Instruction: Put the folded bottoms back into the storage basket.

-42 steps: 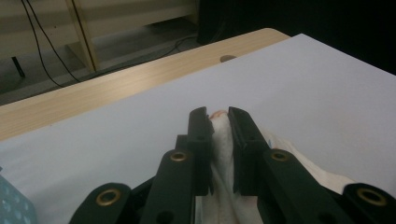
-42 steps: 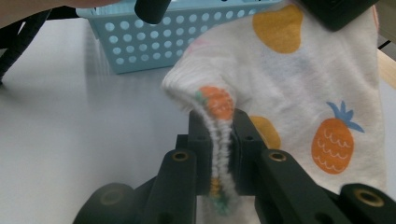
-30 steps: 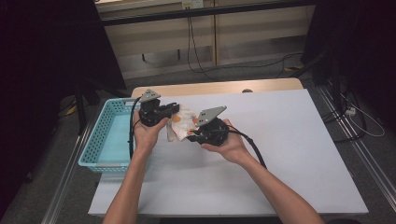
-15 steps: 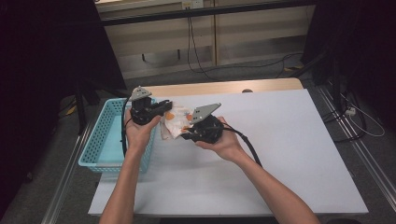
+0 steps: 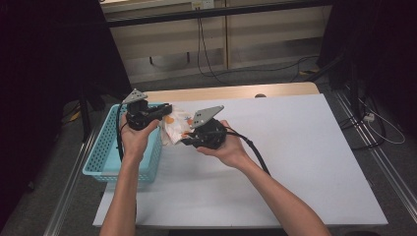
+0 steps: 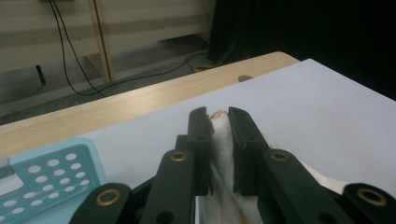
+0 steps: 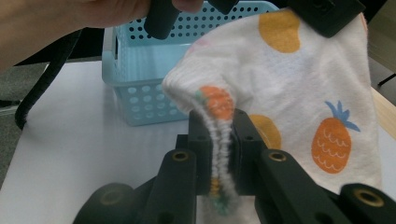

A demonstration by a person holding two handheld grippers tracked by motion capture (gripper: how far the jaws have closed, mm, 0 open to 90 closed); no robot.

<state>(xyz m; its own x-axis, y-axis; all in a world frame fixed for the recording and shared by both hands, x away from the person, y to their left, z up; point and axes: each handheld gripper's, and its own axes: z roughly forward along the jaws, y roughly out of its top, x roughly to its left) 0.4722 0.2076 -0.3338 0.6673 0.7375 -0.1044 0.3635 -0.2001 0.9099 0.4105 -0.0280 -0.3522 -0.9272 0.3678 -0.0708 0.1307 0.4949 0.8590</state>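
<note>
Blue basket (image 5: 103, 162) sits at table's (image 5: 314, 162) left edge. Left gripper (image 5: 164, 109) and right gripper (image 5: 186, 140) each pinch the fruit-print cloth (image 5: 174, 125) (held above the table). Basket lies just left, left hand nearer.

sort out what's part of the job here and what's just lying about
In the job:
white fruit-print cloth, pinched by both grippers
left gripper
right gripper
blue basket

Lying about:
floor cables
wooden table edge
</note>
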